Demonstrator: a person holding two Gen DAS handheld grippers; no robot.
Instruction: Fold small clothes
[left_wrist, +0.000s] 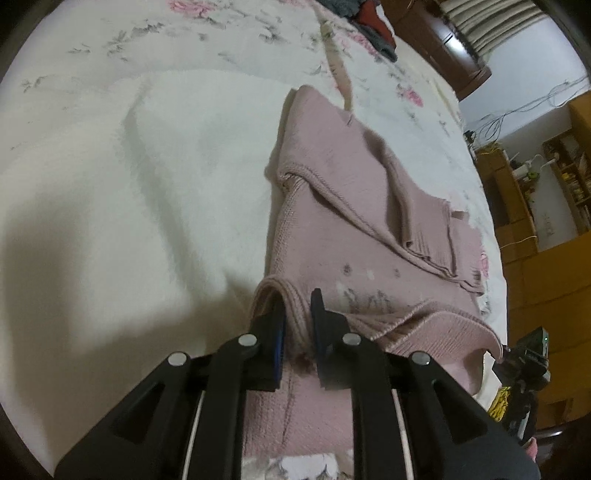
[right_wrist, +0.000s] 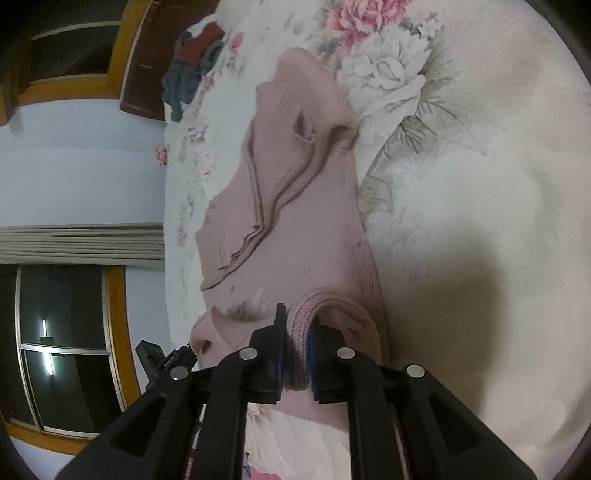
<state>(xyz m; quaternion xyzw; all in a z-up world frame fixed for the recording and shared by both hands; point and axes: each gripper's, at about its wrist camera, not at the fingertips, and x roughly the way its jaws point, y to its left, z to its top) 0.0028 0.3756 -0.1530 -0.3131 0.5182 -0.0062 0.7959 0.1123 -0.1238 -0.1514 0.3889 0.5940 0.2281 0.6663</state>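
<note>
Fingers of both grippers pinch the near hem of a pink knit sweater (left_wrist: 354, 206) on a bed.

Left gripper (left_wrist: 297, 325) has its fingers (left_wrist: 271, 328) closed on a bunched ribbed edge at one near corner; right gripper (right_wrist: 295, 332) clamps a thick ribbed fold at the other corner. Between them the hem is raised off the floral bedsheet (left_wrist: 129, 166), while the far part of the sweater lies flat with a sleeve folded across it. At the bed's far edge sits a pile of red and grey clothes (right_wrist: 192, 70), well apart from the sweater.
</note>
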